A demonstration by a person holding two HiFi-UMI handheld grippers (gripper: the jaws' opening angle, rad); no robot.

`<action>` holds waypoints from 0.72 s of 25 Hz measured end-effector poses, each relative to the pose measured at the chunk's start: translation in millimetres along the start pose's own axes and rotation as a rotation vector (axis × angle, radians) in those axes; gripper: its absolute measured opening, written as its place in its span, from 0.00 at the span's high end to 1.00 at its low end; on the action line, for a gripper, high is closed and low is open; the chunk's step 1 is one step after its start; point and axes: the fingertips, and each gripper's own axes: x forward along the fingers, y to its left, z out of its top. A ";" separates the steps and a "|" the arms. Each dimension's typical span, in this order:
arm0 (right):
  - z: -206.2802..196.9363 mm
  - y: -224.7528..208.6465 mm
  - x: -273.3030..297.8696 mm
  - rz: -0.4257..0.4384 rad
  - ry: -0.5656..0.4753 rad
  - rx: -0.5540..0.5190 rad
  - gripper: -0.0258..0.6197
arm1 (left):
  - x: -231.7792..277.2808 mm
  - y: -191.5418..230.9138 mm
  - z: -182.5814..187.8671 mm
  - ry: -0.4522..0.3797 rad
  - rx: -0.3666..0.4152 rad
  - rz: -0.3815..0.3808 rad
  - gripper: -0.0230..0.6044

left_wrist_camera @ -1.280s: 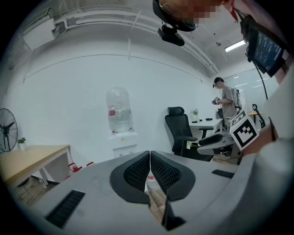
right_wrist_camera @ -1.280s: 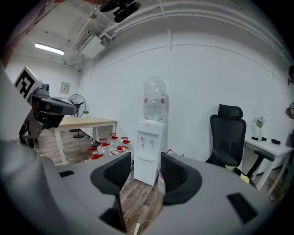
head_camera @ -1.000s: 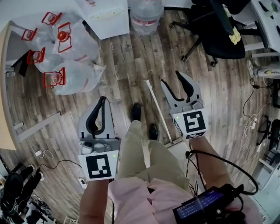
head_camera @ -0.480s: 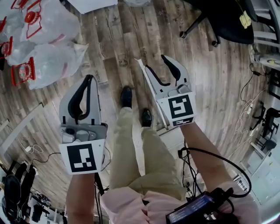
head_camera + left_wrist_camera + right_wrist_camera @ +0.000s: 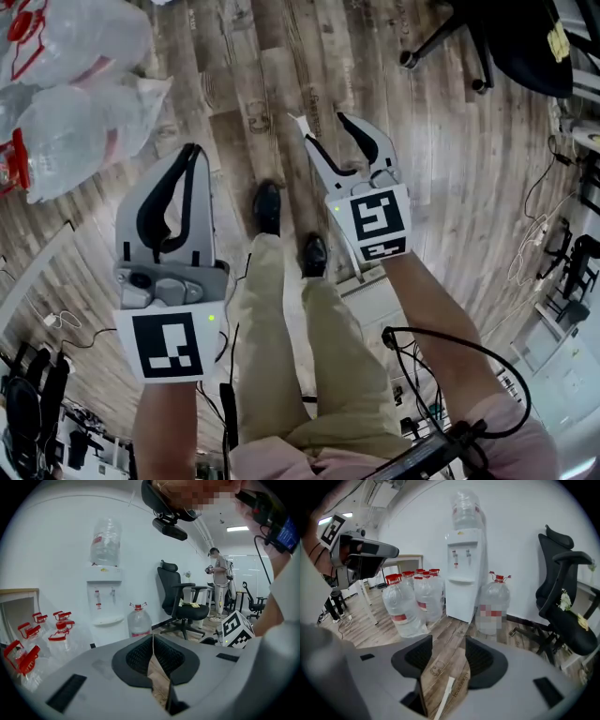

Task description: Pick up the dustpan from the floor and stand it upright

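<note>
Floor [image 5: 450, 187]; dustpan handle [image 5: 444, 696] beneath right gripper [image 5: 325, 128] jaws

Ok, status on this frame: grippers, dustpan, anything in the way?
Left gripper shut, empty. Right gripper open, poised over dustpan handle. Handle lying on floor, ungripped. Black shoe close beside it.

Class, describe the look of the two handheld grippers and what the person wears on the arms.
Both the left gripper and right gripper have grey plastic bodies, black curved jaws, and a white cube bearing black square markers with a small green light. A black cable loops beside the right forearm. The sleeves are short and pale pink.
</note>
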 end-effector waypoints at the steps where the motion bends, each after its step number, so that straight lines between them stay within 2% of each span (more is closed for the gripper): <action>1: -8.5 0.3 6.6 0.004 0.013 0.002 0.62 | 3.8 0.7 -6.8 0.005 -0.001 -0.001 0.94; 8: -51.0 3.5 40.7 0.016 0.063 0.006 0.62 | 24.2 -1.6 -47.9 0.022 -0.009 -0.007 0.94; 18: -97.6 0.1 86.0 0.010 0.113 0.019 0.62 | 48.1 5.4 -92.4 0.038 0.018 -0.019 0.94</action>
